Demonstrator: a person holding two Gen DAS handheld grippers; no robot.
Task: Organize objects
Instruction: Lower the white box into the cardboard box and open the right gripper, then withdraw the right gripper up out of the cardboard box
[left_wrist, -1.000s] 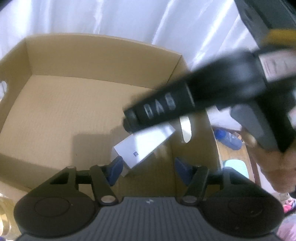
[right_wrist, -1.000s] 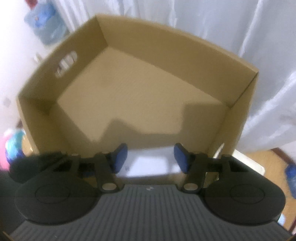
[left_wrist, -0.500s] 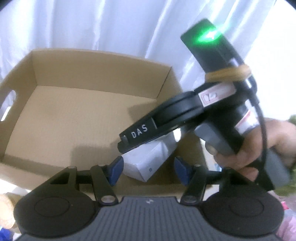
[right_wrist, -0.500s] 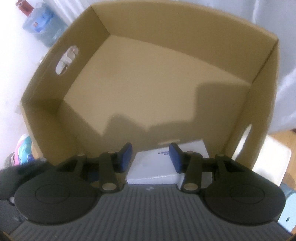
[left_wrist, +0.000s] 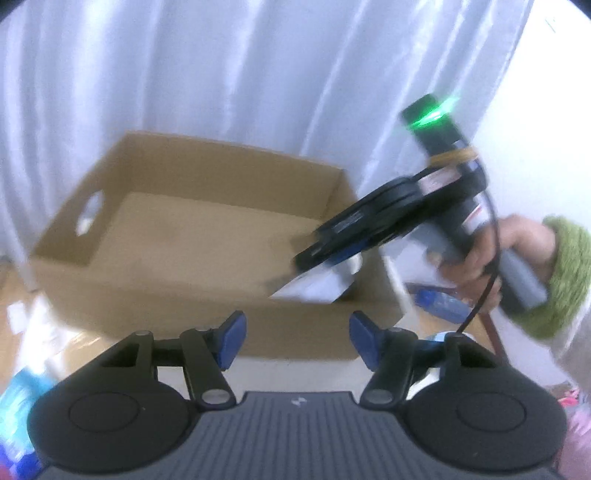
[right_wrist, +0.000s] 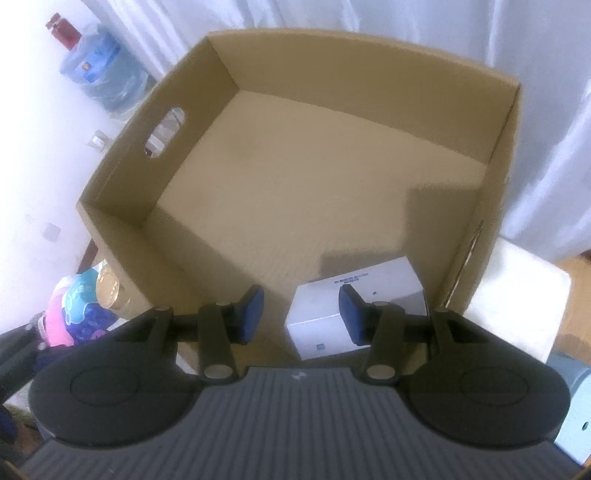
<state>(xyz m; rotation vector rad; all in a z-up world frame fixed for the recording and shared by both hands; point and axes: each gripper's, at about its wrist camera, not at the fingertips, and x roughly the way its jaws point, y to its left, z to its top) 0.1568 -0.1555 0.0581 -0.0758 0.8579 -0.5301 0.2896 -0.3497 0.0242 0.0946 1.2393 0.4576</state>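
Observation:
An open cardboard box (left_wrist: 221, 173) stands in front of a white curtain. My left gripper (left_wrist: 297, 339) hangs short of its near wall; the jaws are opening and nothing is between them. A small white box (right_wrist: 321, 328) lies on the cardboard box's (right_wrist: 351, 66) floor in the near right corner. My right gripper (right_wrist: 301, 314) hovers just above it, open. Its right pad (right_wrist: 351, 314) is in front of the white box, not pressing it. In the left wrist view a hand (left_wrist: 476, 258) with a green sleeve holds that right gripper (left_wrist: 310, 258) over the white box (left_wrist: 314, 288).
A blue water jug (right_wrist: 99, 77) stands left of the cardboard box. Colourful packs (right_wrist: 77, 306) and a gold-lidded can (right_wrist: 109, 286) lie by its near left corner. The box rests on a white surface (right_wrist: 517, 291). A blue bottle (left_wrist: 439, 301) lies to the right.
My left gripper has drawn back and up, so the cardboard box now looks farther away. In the right wrist view the white box has passed from between the pads to behind the right pad.

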